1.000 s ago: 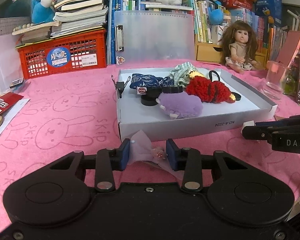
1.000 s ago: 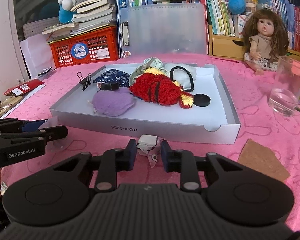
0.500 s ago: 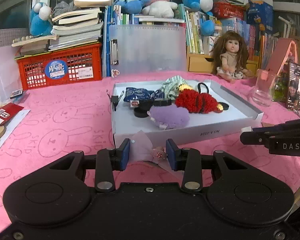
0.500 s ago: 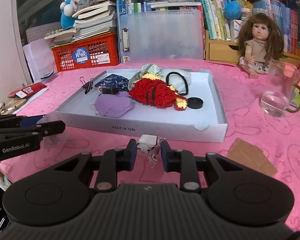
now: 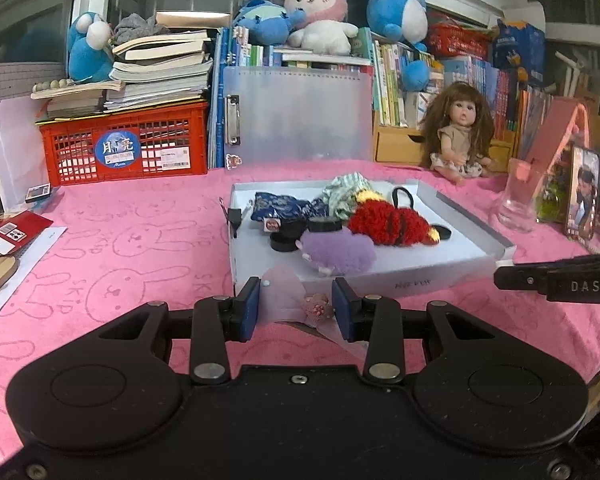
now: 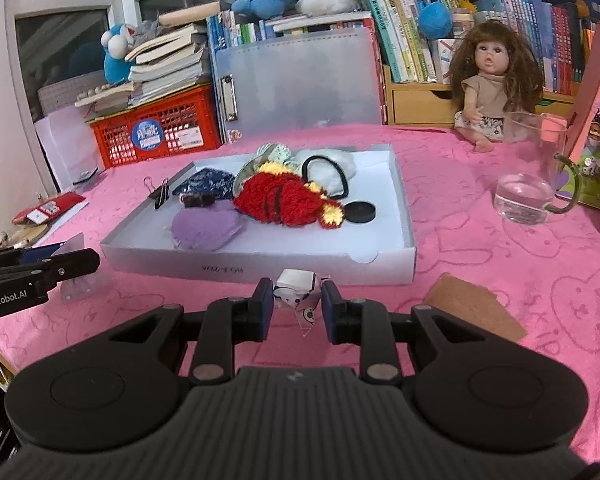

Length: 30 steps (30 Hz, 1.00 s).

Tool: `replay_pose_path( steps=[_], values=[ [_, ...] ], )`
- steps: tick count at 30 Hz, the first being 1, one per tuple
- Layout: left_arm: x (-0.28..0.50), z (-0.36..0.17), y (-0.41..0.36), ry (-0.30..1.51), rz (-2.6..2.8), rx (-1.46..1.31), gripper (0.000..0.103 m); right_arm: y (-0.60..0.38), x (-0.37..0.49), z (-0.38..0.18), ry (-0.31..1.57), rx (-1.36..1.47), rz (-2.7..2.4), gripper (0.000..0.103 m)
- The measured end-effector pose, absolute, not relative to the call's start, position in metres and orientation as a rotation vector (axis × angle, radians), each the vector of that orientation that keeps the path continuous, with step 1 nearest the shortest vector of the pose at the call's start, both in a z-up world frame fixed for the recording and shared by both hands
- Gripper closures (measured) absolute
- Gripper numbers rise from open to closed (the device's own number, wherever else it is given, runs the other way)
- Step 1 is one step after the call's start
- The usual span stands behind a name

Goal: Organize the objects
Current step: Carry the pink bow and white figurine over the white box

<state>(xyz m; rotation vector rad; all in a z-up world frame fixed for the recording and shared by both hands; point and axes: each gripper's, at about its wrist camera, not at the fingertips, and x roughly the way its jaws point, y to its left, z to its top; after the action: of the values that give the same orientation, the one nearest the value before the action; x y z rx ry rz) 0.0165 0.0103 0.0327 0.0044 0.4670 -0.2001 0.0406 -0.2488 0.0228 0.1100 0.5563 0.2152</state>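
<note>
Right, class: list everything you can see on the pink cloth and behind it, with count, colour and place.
Shallow cardboard tray: one, white, centre.
Fluffy pouch: one, purple, tray front.
Knitted toy: one, red-yellow, tray middle.
Round disc: one, black, tray right.
Binder clip: one, black, tray's left wall.
Glass jug: one, clear, right.
Long-haired doll: one, brown-haired, back right.
Plastic crate: one, red, back left.
Left tool: holds translucent packet.
Right tool: holds small white packet.
</note>
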Motion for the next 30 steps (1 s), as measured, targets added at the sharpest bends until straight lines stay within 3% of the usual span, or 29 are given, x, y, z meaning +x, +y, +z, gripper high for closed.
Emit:
replay_pose_path(
  steps=[12, 30],
  values=[
    [0.061, 0.060, 0.029, 0.486, -0.176, -0.145, 0.067, -0.276, 0.058, 0.048, 0.511, 0.174, 0.163, 0.073],
    [0.134, 0.021, -0.016, 0.587, -0.126, -0.139, 0.067, -0.266, 0.122, 0.029, 0.626, 0.213, 0.174, 0.073]
  ],
)
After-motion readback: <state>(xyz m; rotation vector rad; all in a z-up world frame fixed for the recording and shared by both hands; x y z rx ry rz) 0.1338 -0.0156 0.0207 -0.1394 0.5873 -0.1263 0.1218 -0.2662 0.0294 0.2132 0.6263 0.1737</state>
